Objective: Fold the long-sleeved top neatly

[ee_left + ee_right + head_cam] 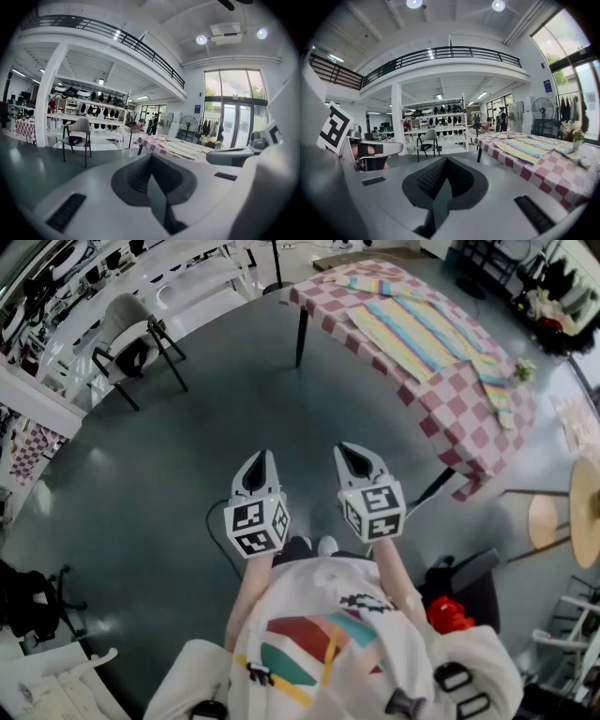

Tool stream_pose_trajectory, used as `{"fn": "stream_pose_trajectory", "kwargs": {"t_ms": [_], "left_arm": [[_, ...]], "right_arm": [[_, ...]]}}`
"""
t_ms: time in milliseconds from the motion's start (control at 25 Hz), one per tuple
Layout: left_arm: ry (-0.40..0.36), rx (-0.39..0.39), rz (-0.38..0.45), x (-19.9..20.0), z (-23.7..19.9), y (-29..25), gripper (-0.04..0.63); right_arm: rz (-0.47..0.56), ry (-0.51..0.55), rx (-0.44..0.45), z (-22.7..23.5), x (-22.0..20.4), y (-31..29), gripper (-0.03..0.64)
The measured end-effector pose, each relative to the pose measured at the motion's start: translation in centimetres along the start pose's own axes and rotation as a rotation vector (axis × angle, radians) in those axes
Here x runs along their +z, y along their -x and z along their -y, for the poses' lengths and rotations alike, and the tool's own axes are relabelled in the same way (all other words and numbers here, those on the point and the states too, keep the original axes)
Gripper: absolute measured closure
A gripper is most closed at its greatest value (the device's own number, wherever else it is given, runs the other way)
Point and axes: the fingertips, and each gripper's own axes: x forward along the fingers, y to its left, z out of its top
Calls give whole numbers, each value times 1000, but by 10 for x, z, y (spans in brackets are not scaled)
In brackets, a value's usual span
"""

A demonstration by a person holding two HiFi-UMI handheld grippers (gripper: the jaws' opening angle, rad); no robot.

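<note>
A striped long-sleeved top (420, 329) in yellow, pink and blue lies spread flat on a table with a red-and-white checked cloth (469, 432), at the upper right of the head view. It also shows in the left gripper view as the top (180, 148) and in the right gripper view as the top (525, 147). My left gripper (260, 463) and right gripper (354, 454) hang side by side over the grey floor, well short of the table. Both are shut with nothing between the jaws.
A grey chair (136, 338) stands on the floor at the upper left. White shelving with dark goods (89, 110) lines the far side. A floor fan (542, 110) and clothes rack stand by the windows. A round wooden stool (546, 519) sits right of the table.
</note>
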Motion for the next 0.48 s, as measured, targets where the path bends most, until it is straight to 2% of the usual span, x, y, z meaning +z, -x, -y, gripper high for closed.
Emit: {"fn": "stream_pose_trajectory", "kwargs": {"t_ms": [160,480], "left_arm": [[33,-5,2,-2,1,-2,589],[23,-27,-11,-7,13,-5,589]], "right_arm": [[-6,19,7,1,-4,2,611],[-25,22,19,2,-10,4,611]]}}
